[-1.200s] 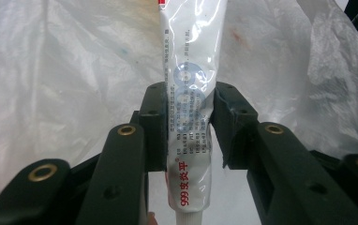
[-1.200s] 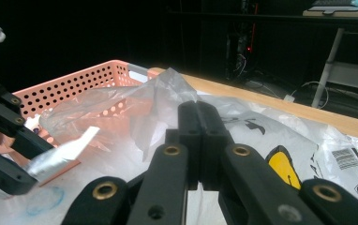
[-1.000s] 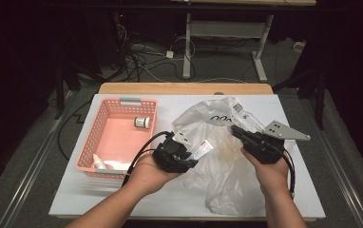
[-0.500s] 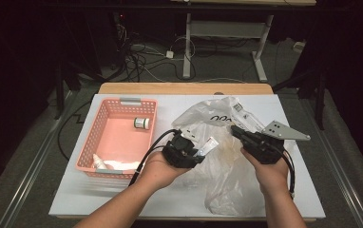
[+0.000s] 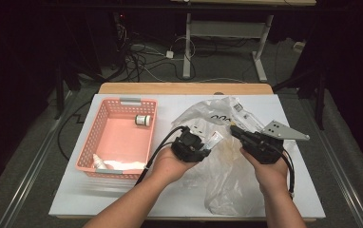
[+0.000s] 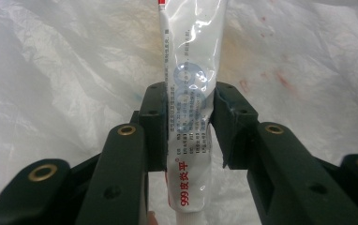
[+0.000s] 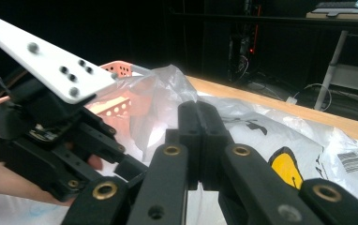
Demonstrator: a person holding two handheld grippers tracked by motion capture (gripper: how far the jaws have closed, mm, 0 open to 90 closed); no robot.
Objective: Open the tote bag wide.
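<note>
Left gripper (image 6: pixel 189 117) clamps a white ointment tube (image 6: pixel 191 93) mid-body, jaws pressing both sides; in the high view the tube sits at frame centre over the crumpled plastic bag (image 5: pixel 227 175). Right gripper (image 7: pixel 200 136) has its jaws fully together, apparently pinching a fold of bag film. Pink basket (image 5: pixel 104 142) lies at left, a small bottle (image 5: pixel 143 120) inside. My worry: the glossy tube could slide through the jaws, or the bag drag along if the film snags.
</note>
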